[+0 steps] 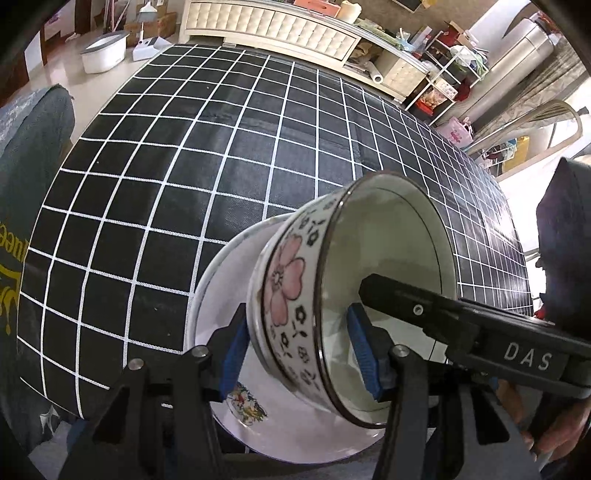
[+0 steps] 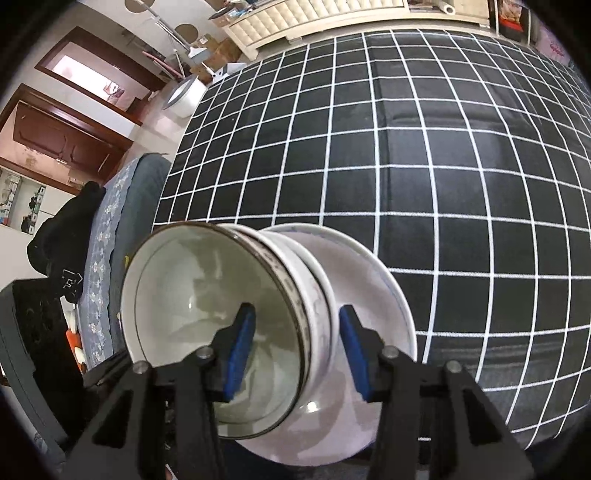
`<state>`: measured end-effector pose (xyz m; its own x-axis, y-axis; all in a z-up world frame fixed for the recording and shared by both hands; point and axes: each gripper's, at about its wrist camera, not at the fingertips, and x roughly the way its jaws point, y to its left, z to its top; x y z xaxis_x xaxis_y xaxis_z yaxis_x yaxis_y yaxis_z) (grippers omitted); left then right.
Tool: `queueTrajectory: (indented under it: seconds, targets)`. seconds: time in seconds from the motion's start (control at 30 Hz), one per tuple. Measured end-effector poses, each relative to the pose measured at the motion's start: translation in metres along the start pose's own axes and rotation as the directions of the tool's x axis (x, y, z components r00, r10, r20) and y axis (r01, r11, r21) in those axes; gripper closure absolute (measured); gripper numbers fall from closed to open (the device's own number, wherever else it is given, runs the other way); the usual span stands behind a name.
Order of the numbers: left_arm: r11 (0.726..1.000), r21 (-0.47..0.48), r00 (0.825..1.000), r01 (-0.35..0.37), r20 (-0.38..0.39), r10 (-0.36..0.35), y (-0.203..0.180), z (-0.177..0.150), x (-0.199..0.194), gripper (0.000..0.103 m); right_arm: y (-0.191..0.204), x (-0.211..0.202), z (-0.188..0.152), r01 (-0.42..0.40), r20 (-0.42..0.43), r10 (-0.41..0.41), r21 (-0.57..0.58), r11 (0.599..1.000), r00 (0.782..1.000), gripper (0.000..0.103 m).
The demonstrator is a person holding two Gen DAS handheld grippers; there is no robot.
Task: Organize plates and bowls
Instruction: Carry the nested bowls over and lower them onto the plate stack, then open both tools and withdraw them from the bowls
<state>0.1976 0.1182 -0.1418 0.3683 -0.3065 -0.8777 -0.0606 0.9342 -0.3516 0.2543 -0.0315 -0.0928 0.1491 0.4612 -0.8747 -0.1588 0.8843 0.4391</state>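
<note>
A flower-patterned bowl (image 1: pixel 291 295) stands nested on a white plate (image 1: pixel 295 432) with a floral print, on the black grid tablecloth (image 1: pixel 184 166). My left gripper (image 1: pixel 299 354) straddles the bowl's wall, one blue pad outside, one inside. My right gripper (image 2: pixel 295 354) straddles the opposite wall of the same bowl (image 2: pixel 207 317), which seems to sit in a second bowl (image 2: pixel 317 295) on the plate (image 2: pixel 384 314). The right gripper's finger (image 1: pixel 443 314) shows inside the bowl in the left view. The pads look close on the rim; contact is unclear.
The tablecloth (image 2: pixel 406 166) stretches far ahead. A white tufted cabinet (image 1: pixel 273 26) stands beyond the table. A white tub (image 1: pixel 103 51) is on the floor. A grey chair (image 2: pixel 122 229) stands at the table's left side.
</note>
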Motion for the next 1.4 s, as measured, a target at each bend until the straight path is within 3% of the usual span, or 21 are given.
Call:
queueTrajectory:
  seconds: [0.3, 0.6, 0.9, 1.0, 1.1, 1.27, 1.33, 1.4]
  targets:
    - [1.0, 0.004, 0.999, -0.003, 0.04, 0.003, -0.001, -0.003, -0.013, 0.053, -0.001, -0.017, -0.004, 0.034, 0.065, -0.033, -0.021, 0.999, 0.997, 0.051]
    - [0.997, 0.027, 0.992, -0.079, 0.105, 0.076, -0.009, -0.01, -0.041, 0.05, 0.003, -0.044, -0.022, 0.096, 0.157, -0.083, -0.08, 0.992, 0.984, 0.051]
    - [0.987, 0.071, 0.961, -0.144, 0.247, 0.123, -0.032, -0.026, -0.091, 0.046, 0.018, -0.094, -0.055, 0.143, 0.278, -0.088, -0.187, 0.972, 0.957, 0.051]
    - [0.984, 0.094, 0.947, -0.153, 0.299, 0.119, -0.047, -0.036, -0.108, 0.04, 0.019, -0.112, -0.067, 0.145, 0.315, -0.075, -0.204, 0.968, 0.946, 0.05]
    - [0.977, 0.124, 0.93, -0.176, 0.346, 0.124, -0.061, -0.043, -0.121, 0.04, 0.025, -0.132, -0.084, 0.196, 0.386, -0.091, -0.243, 0.95, 0.918, 0.048]
    - [0.967, 0.164, 0.899, -0.197, 0.423, 0.112, -0.088, -0.063, -0.142, 0.039, 0.032, -0.168, -0.116, 0.268, 0.513, -0.088, -0.289, 0.919, 0.854, 0.04]
    - [0.955, 0.188, 0.879, -0.228, 0.461, 0.12, -0.1, -0.073, -0.151, 0.036, 0.032, -0.182, -0.129, 0.302, 0.564, -0.097, -0.281, 0.911, 0.82, 0.039]
    - [0.947, 0.203, 0.86, -0.249, 0.496, 0.12, -0.109, -0.085, -0.159, 0.035, 0.029, -0.19, -0.138, 0.313, 0.589, -0.099, -0.273, 0.91, 0.802, 0.036]
